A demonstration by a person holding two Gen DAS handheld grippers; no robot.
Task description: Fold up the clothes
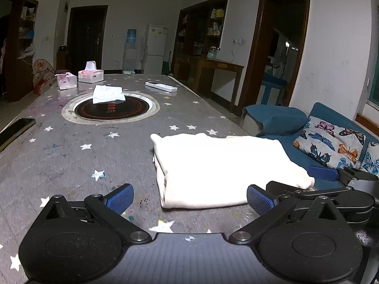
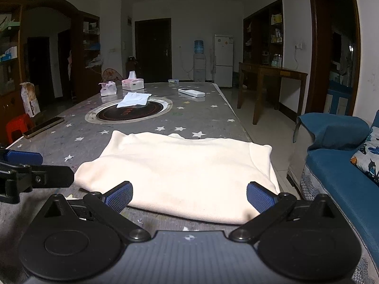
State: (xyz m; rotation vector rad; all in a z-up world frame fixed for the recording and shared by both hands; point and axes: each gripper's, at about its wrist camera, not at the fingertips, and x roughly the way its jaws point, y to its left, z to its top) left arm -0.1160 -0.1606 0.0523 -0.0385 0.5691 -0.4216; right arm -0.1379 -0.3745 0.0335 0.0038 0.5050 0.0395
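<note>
A cream-white garment [image 1: 220,168] lies folded into a flat rectangle on the grey star-patterned table [image 1: 71,156], near its right edge. My left gripper [image 1: 189,200] is open just short of the garment's near edge, nothing between its blue pads. The right gripper's finger shows at the far right of the left wrist view [image 1: 322,173]. In the right wrist view the same garment [image 2: 180,170] fills the middle, and my right gripper [image 2: 189,197] is open with its pads at the garment's near edge, holding nothing. The left gripper's finger [image 2: 23,157] shows at the left.
On the table [image 2: 201,118] lie a white cloth [image 2: 135,99] over a round black hotplate [image 2: 132,112], two tissue boxes [image 2: 132,83], a remote [image 2: 191,92] and a phone [image 2: 43,127]. A blue sofa [image 2: 343,165] with a butterfly cushion [image 1: 331,142] stands right of the table.
</note>
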